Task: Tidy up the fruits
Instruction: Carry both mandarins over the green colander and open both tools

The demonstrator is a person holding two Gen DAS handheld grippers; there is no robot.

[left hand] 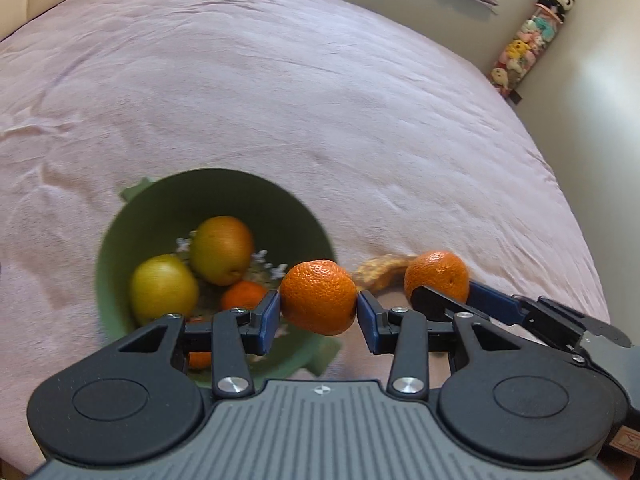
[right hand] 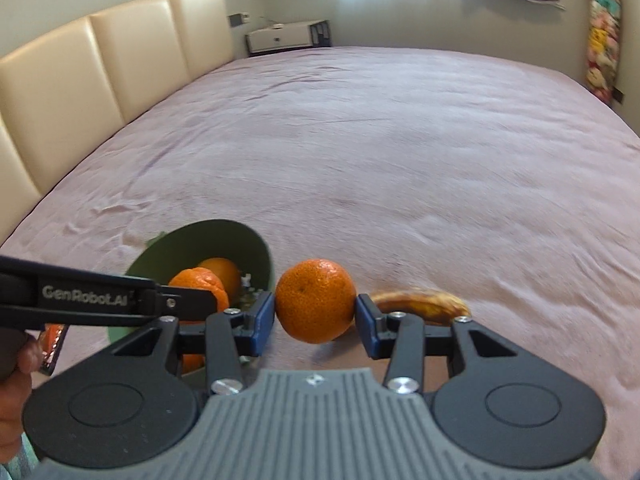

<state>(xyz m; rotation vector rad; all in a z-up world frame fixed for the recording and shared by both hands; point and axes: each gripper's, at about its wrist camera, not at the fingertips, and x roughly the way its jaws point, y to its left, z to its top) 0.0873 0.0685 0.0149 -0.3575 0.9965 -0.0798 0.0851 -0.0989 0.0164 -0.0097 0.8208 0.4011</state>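
Because each gripper clamps a mandarin only at its blue pad edges, left gripper over the green bowl rim and right gripper beside it, either could roll out onto the bed. I count four mandarins, perhaps five, two yellow-green fruits and one banana.

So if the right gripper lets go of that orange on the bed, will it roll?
Probably a little. The orange is round, so it could roll, though the soft pink bedspread likely damps it. Its pebbled skin should resist slipping in the right hand-held gripper.
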